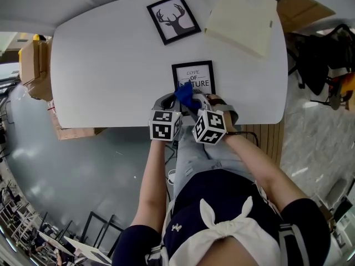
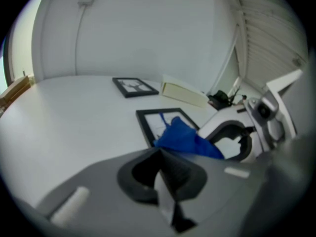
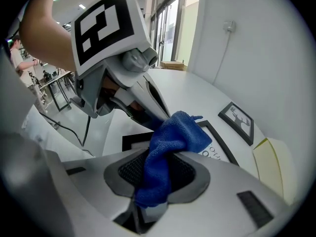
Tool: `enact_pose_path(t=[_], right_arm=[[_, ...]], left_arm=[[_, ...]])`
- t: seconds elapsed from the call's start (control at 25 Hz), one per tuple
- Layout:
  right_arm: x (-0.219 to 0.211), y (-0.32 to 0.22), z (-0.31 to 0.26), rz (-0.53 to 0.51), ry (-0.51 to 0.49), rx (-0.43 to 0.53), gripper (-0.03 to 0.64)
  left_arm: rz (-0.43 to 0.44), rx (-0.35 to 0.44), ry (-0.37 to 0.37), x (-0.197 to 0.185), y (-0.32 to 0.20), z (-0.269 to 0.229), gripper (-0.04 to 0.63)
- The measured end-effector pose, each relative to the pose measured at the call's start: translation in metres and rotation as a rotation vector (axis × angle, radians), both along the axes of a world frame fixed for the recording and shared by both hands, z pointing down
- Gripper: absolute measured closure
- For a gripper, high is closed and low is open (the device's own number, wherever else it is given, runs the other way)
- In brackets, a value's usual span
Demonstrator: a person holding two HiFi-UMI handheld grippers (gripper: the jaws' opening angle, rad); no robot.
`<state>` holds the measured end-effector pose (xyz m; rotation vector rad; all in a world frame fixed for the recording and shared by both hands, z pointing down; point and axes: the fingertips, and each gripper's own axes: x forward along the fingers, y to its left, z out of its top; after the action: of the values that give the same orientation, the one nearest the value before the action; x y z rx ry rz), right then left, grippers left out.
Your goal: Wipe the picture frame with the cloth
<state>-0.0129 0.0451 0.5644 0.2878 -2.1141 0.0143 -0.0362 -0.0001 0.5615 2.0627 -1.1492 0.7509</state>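
A black picture frame with lettering (image 1: 193, 76) lies flat near the white table's (image 1: 111, 65) front edge. Over its near end hangs a blue cloth (image 1: 184, 95), and my right gripper (image 1: 195, 102) is shut on it; in the right gripper view the cloth (image 3: 170, 144) bunches out between the jaws (image 3: 155, 181) above the frame (image 3: 219, 143). My left gripper (image 1: 174, 101) sits close beside it on the left. Its jaws (image 2: 165, 174) look shut with no blue between the pads, and the cloth (image 2: 187, 139) starts just past their tips, over the frame (image 2: 154, 124).
A second black frame with a deer print (image 1: 173, 19) lies farther back. A cream flat box (image 1: 242, 16) rests at the back right corner. Cardboard boxes (image 1: 34, 65) stand left of the table, and dark gear on a chair (image 1: 319, 54) to its right.
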Motion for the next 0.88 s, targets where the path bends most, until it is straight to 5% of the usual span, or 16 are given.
enact_pose_path(t=[0.32,0.88], right_arm=[[0.008,-0.012,-0.001,-0.042,0.002,0.016,0.515],[0.034,-0.049,-0.002,0.05,0.024,0.028,0.515]], left_arm=[[-0.038,0.007,-0.021,-0.001,-0.001,-0.001,0.592],[-0.064,-0.004,-0.028,-0.001,-0.001,0.0,0.592]])
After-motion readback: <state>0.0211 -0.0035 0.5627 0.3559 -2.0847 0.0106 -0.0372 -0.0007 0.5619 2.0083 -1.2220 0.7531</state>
